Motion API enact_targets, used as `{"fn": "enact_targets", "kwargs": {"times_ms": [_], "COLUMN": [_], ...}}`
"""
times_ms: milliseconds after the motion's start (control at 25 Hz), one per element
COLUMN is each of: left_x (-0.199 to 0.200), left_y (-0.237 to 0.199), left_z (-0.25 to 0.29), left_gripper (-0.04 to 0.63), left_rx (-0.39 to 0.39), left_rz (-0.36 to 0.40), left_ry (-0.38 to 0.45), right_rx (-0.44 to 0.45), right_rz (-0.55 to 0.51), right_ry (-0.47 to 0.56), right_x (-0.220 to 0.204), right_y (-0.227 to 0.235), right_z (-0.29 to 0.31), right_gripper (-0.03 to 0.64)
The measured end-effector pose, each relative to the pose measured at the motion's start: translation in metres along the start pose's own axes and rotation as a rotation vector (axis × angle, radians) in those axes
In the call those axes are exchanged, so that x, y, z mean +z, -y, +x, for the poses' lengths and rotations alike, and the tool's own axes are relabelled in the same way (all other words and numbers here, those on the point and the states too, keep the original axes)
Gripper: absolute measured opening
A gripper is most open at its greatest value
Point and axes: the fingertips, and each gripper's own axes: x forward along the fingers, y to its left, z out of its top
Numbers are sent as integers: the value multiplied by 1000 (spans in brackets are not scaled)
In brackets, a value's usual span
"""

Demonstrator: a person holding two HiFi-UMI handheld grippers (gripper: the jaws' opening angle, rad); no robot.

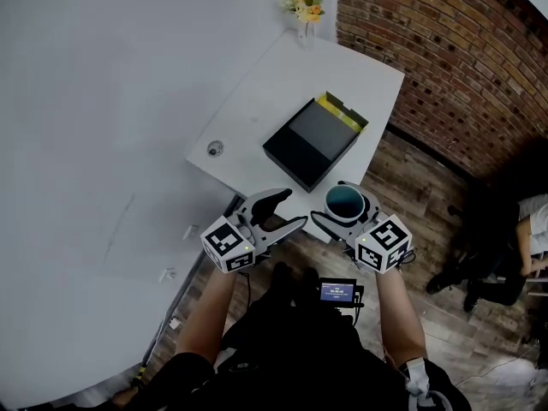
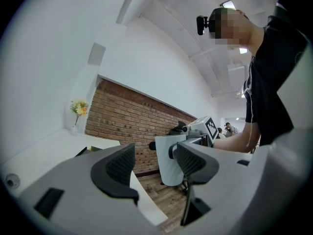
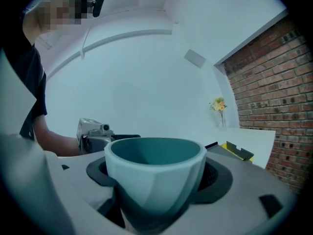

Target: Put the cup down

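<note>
The cup [image 1: 345, 202], pale and faceted outside and teal inside, stands upright with its mouth facing up, held off the table [image 1: 257, 101] at that table's near corner. In the left gripper view its base [image 2: 171, 175] shows against the wooden floor [image 2: 171, 197], apart from the white tabletop edge. The right gripper [image 1: 330, 200] encloses the cup. In the right gripper view the two dark pads [image 3: 216, 175] press on opposite sides of the cup wall [image 3: 154, 175], so the jaws stand wide but clamped on it.

At 9 o'clock from the cup, in the head view, the left gripper [image 1: 294, 208] hangs just beside it at about the same height. Its jaws are spread, with nothing between the pads [image 2: 120, 166].

At 11 o'clock lies a black box [image 1: 310, 142] on the table, with a yellow flap [image 1: 342, 114] along its far side. A small round object [image 1: 215, 148] sits near the table's left edge, at 10 o'clock. At 12 o'clock, on the far corner, stands a vase of yellow flowers [image 1: 306, 7].

A brick wall [image 1: 445, 50] fills the field from 1 to 2 o'clock. A seated person [image 1: 531, 229] appears at 3 o'clock, well apart. At 6 o'clock a small lit screen [image 1: 338, 291] shows between the wearer's forearms.
</note>
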Motion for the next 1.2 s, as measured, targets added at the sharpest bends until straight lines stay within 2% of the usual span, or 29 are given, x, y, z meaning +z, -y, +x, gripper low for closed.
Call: {"fn": "enact_targets", "kwargs": {"times_ms": [480,920,1200], "left_x": [-4,-8,-21], "left_y": [-37,-59,-81], "left_z": [0,12,21], "left_gripper": [275,275,275], "left_rx": [-4,-24,-23], "left_rz": [-16,-41,-50], "left_ry": [-8,-6,-23], "right_rx": [-14,17,25], "right_rz": [-47,-47,-84], "right_ry": [5,25,30], "right_x": [-7,-19,-23], "right_y": [36,73,91], "right_z": [59,117,144], "right_gripper": [399,399,399]}}
